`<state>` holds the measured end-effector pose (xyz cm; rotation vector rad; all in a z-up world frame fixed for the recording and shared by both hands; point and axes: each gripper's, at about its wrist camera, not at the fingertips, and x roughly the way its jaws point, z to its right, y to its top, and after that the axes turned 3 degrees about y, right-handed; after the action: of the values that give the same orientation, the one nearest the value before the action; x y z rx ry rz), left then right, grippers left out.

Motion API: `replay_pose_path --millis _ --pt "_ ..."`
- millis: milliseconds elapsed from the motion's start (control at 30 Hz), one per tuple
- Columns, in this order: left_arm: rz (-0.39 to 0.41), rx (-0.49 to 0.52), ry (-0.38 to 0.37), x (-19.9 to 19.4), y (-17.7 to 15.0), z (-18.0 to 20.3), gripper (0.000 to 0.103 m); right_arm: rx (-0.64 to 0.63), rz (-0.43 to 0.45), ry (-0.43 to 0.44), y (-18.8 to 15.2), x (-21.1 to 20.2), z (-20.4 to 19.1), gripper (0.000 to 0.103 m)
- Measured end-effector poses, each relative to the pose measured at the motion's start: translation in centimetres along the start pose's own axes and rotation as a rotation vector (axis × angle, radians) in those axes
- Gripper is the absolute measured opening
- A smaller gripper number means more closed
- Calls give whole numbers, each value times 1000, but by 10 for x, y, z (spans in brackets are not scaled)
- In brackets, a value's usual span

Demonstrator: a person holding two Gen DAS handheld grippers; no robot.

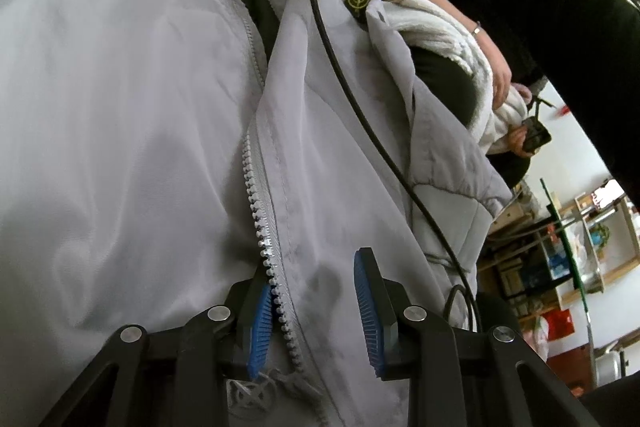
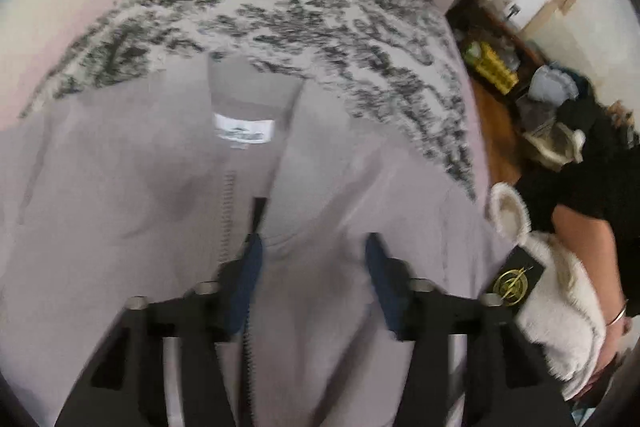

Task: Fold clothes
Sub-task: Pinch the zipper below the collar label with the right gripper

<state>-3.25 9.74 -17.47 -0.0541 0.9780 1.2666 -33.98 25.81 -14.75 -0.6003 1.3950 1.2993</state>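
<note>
The left gripper (image 1: 316, 303) is made of black bars joined with round shiny silver screws (image 1: 219, 313). Its two fingers (image 1: 258, 331) have bright blue bumpy pads. A thin black cable (image 1: 360, 115) curves away from it. The right gripper (image 2: 314, 287) looks the same: black bars, silver screws and dark blue pads (image 2: 382, 291), all a bit blurry.
</note>
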Motion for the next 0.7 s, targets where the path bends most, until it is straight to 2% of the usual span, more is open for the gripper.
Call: replay_pose_path --millis 100,200,233,300,333,400,567,600,633,700 --pt "0 -1 -4 1 0 0 33 -69 34 -16 -8 -5 -20 80" --pt "4 0 -2 1 -1 1 33 -176 -34 -133 -20 19 -44 75" --pt "6 1 -2 0 -1 1 33 -190 -51 -168 -22 27 -47 69" --pt "7 1 -4 1 0 0 33 -198 -83 -231 -26 42 -50 63" --pt "7 0 -6 1 0 0 33 -191 -98 -254 -26 48 -48 63" --pt "7 1 -5 1 0 0 33 -167 -113 -243 -26 53 -45 64" --pt "10 9 3 2 0 2 33 -202 -92 -316 -25 59 -52 67" --pt "11 8 3 2 -1 2 33 -186 -98 -296 -24 60 -51 63" --pt "12 6 5 2 -1 2 33 -169 -106 -274 -23 60 -51 44" --pt "13 6 9 2 -1 2 33 -115 -114 -213 -19 58 -46 25"
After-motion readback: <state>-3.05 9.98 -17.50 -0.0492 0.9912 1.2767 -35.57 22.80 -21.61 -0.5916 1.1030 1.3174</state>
